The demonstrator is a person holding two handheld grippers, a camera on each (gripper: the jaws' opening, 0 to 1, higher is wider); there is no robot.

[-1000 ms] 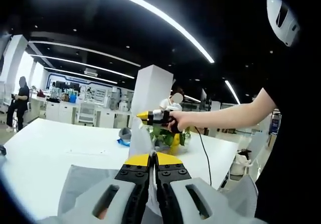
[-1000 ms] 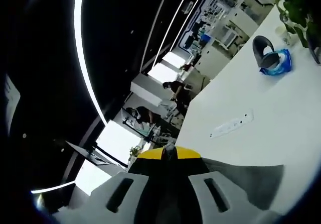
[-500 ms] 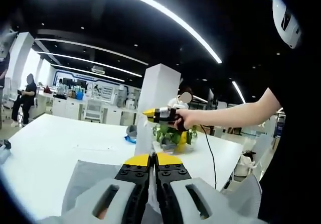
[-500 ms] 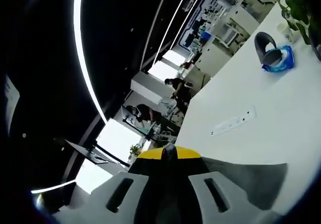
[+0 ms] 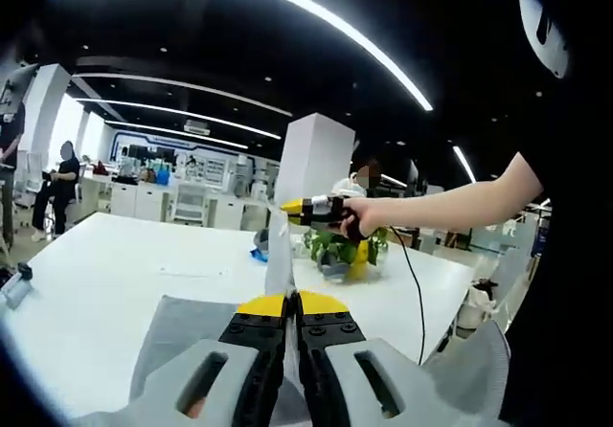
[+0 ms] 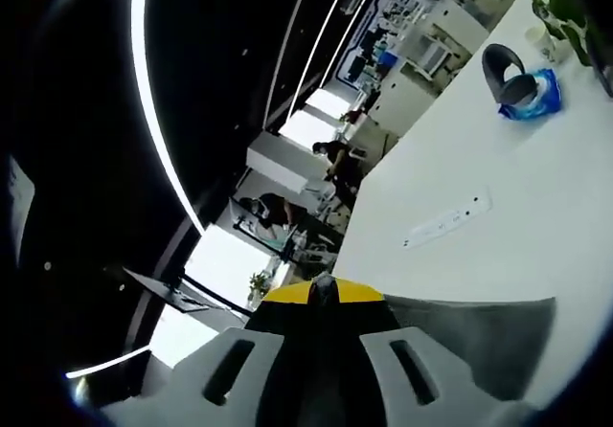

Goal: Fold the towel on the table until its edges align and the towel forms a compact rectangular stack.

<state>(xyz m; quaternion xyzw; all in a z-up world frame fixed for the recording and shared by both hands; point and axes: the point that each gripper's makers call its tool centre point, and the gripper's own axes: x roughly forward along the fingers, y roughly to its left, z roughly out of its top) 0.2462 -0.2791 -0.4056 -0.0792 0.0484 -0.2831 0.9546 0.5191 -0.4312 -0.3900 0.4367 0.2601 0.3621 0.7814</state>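
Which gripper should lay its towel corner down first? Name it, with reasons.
Probably left: the left gripper, jaws closed on the towel, sits low over the table. The right gripper is held higher, towel hanging beneath.

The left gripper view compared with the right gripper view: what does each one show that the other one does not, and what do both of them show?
The left gripper view alone shows the person's hand holding the right gripper, a potted plant and a cable. The right gripper view alone shows a power strip on the table. Both show the grey towel pinched in closed jaws, the white table, and the blue item beside a dark object.
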